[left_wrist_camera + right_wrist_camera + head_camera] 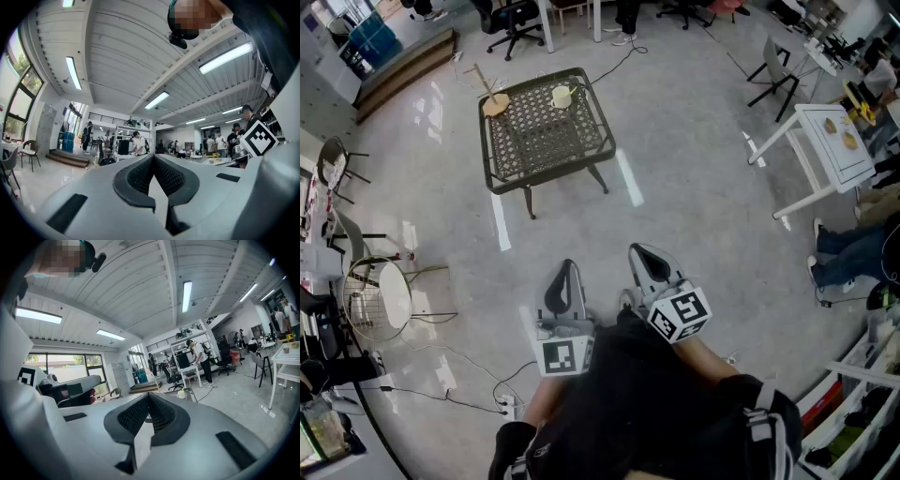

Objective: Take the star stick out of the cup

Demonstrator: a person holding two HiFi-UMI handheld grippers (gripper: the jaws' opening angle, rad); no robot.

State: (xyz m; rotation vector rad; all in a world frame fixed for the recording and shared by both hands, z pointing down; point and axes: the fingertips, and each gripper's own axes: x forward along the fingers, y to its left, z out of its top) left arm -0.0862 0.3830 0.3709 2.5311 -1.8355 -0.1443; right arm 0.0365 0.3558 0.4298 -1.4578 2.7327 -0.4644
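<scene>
A dark wire-mesh table [546, 141] stands far ahead on the floor. On its far side sits a cream cup [562, 96]. At the far left corner is a tan object [495, 103] with a thin stick rising from it; I cannot tell its shape. Both grippers are held close to the body, well short of the table. The left gripper [567, 266] is shut with nothing in it [153, 157]. The right gripper [638, 250] is also shut and empty [149, 395]. Past the right gripper's jaws, the cup [181, 393] shows small in the distance.
White tape strips [629, 178] mark the floor by the table. A white table [834, 141] and a seated person's legs [853, 255] are at the right. A wire chair and a round white stool [394, 292] stand at the left, with cables [478, 375] on the floor.
</scene>
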